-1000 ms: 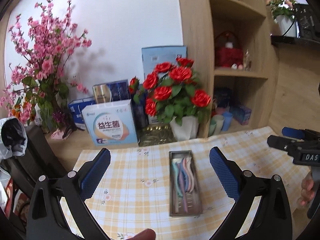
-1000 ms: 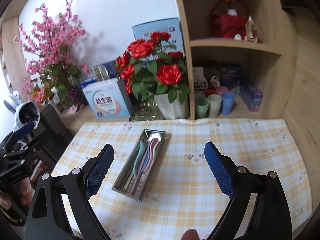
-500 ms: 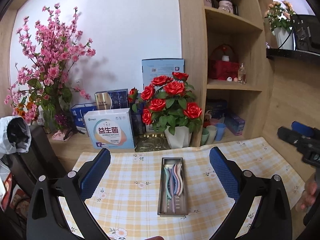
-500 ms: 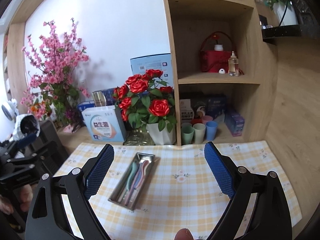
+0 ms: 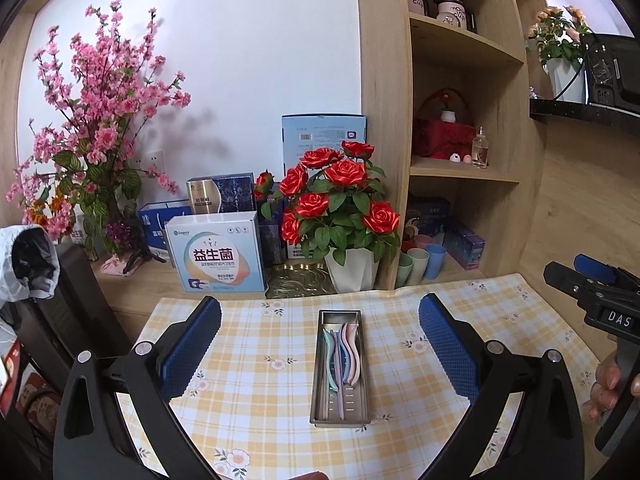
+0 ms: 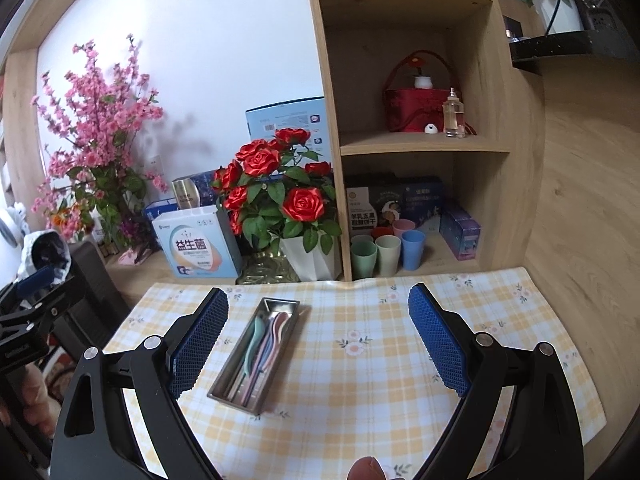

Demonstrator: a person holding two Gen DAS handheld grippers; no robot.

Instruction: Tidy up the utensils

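Note:
A long steel tray [image 5: 317, 374] lies on the yellow checked tablecloth [image 5: 260, 400] and holds several pastel utensils [image 5: 343, 352], green, pink and blue. It also shows in the right wrist view [image 6: 232, 376] with the utensils [image 6: 262, 344] in it. My left gripper [image 5: 320, 336] is open and empty, held above and in front of the tray. My right gripper [image 6: 318, 330] is open and empty, to the right of the tray. The right gripper's body shows at the right edge of the left wrist view [image 5: 600, 304].
A white pot of red roses [image 5: 340, 216] stands behind the tray. Boxes [image 5: 218, 252] and a pink blossom plant [image 5: 96, 152] are at the back left. A wooden shelf unit [image 6: 416, 144] holds pastel cups [image 6: 386, 250], boxes and a red basket [image 6: 416, 100].
Both grippers have pulled back and tilted up from the table, so the tray looks smaller and more of the shelves shows. The tray and utensils have not moved.

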